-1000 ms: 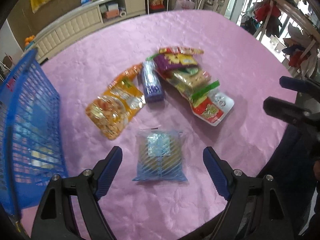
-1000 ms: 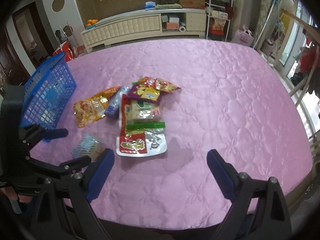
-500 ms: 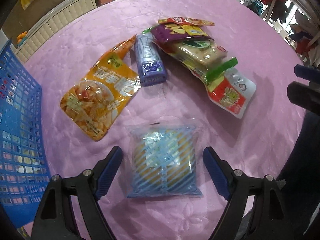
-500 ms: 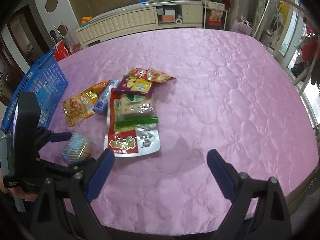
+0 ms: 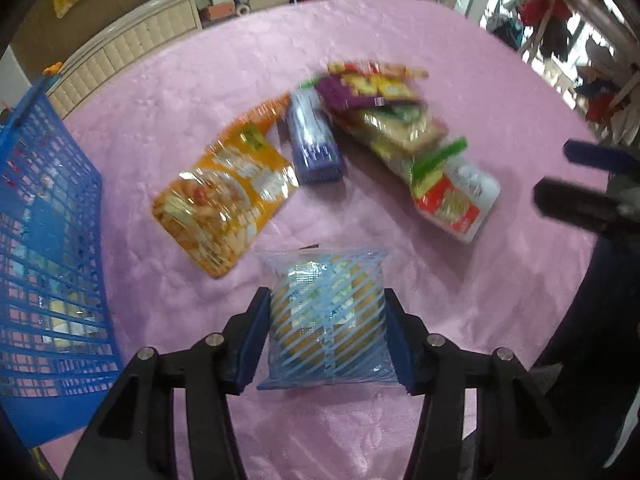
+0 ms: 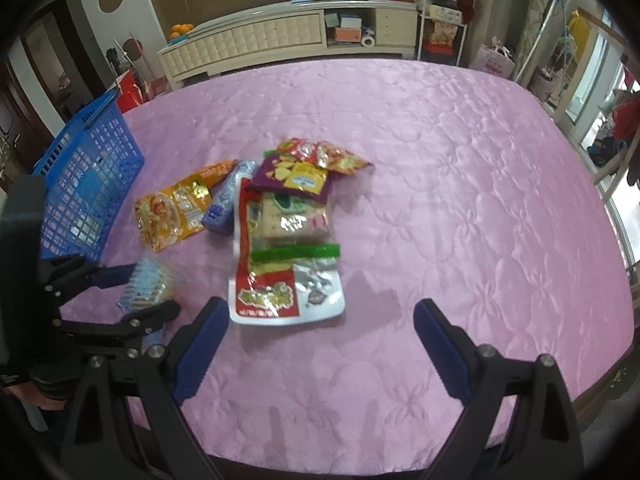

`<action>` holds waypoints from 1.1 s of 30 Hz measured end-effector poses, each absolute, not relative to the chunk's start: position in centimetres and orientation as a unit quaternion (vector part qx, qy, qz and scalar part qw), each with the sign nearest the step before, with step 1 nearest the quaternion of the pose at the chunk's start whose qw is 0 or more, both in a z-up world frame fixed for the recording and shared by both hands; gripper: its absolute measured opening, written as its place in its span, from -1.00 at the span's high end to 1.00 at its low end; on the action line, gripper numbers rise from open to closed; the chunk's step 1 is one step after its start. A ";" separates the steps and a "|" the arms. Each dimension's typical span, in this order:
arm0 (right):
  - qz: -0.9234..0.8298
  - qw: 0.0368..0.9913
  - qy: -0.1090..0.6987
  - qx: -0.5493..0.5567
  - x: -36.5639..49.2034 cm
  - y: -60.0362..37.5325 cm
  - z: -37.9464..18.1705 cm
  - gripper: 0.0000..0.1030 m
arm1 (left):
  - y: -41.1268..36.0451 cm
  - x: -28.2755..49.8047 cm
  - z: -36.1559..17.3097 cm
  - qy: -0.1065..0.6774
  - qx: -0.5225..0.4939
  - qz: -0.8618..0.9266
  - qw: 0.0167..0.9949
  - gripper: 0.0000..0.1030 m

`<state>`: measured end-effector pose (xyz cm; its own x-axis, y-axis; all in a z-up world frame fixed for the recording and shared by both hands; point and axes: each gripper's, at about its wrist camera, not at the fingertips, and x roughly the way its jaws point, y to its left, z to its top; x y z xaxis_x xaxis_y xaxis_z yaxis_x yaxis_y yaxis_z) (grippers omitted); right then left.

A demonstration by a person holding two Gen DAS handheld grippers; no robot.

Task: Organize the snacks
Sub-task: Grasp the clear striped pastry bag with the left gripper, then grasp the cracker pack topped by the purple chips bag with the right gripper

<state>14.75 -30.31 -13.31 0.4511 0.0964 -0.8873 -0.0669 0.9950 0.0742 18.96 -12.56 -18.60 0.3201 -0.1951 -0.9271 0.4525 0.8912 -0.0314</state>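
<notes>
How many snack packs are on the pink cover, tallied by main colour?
Blue-striped clear pack: 1, between the closing left gripper fingers
Orange pouch: 1
Purple pack: 1
Red and yellow pack: 1
Dark purple and yellow pack: 1
Cracker pack: 1
Red and white pouch: 1
Total: 7

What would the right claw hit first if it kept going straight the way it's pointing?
Probably bare pink tablecloth. The right claw is open with nothing between its fingers; the red-and-white snack pouch lies just left of that line. Depth is unclear.
</notes>
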 end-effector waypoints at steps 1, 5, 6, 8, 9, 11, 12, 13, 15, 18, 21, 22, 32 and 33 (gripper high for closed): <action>0.051 0.852 0.521 0.013 15.1 -30.1 -13.1 -0.86 | -12.3 19.0 -18.0 0.542 0.116 -0.198 0.809 0.00; 0.057 0.854 0.517 0.007 16.4 -29.5 -12.5 -0.86 | -11.3 19.5 -15.4 0.515 0.106 -0.184 0.830 0.00; 0.058 0.854 0.517 0.007 16.6 -29.4 -12.4 -0.86 | -10.9 19.6 -14.7 0.509 0.100 -0.182 0.836 0.00; 0.059 0.854 0.517 0.004 17.5 -29.2 -12.4 -0.86 | -10.2 20.0 -13.8 0.500 0.094 -0.177 0.843 0.00; 0.059 0.854 0.517 0.002 17.9 -29.1 -12.5 -0.86 | -9.8 20.2 -13.3 0.495 0.091 -0.172 0.847 0.00; 0.056 0.853 0.520 -0.008 18.9 -28.9 -12.9 -0.86 | -9.9 20.7 -13.1 0.489 0.090 -0.167 0.851 0.00; 0.054 0.853 0.520 -0.015 19.3 -28.8 -13.0 -0.86 | -10.1 21.1 -12.8 0.488 0.090 -0.166 0.852 0.00; 0.051 0.852 0.521 -0.023 19.8 -28.6 -13.4 -0.86 | -10.0 21.5 -12.9 0.488 0.090 -0.163 0.853 0.00; 0.054 0.848 0.527 -0.026 20.5 -28.4 -14.0 -0.86 | -9.9 22.0 -13.0 0.488 0.086 -0.156 0.855 0.00; 0.059 0.839 0.540 -0.031 21.7 -28.1 -15.5 -0.86 | -9.4 23.0 -13.7 0.492 0.078 -0.152 0.854 0.00; 0.055 0.835 0.546 -0.039 22.4 -27.8 -16.8 -0.85 | -9.7 23.9 -14.8 0.496 0.085 -0.147 0.852 0.00; 0.056 0.832 0.550 -0.038 22.7 -27.8 -17.3 -0.85 | -10.1 24.0 -15.1 0.496 0.090 -0.144 0.852 0.00; 0.055 0.824 0.564 -0.032 24.4 -27.6 -20.1 -0.56 | -9.7 25.1 -17.0 0.513 0.075 -0.140 0.843 0.00; 0.057 0.826 0.560 -0.029 24.3 -27.6 -20.0 -0.45 | -9.6 25.1 -17.0 0.514 0.074 -0.139 0.843 0.00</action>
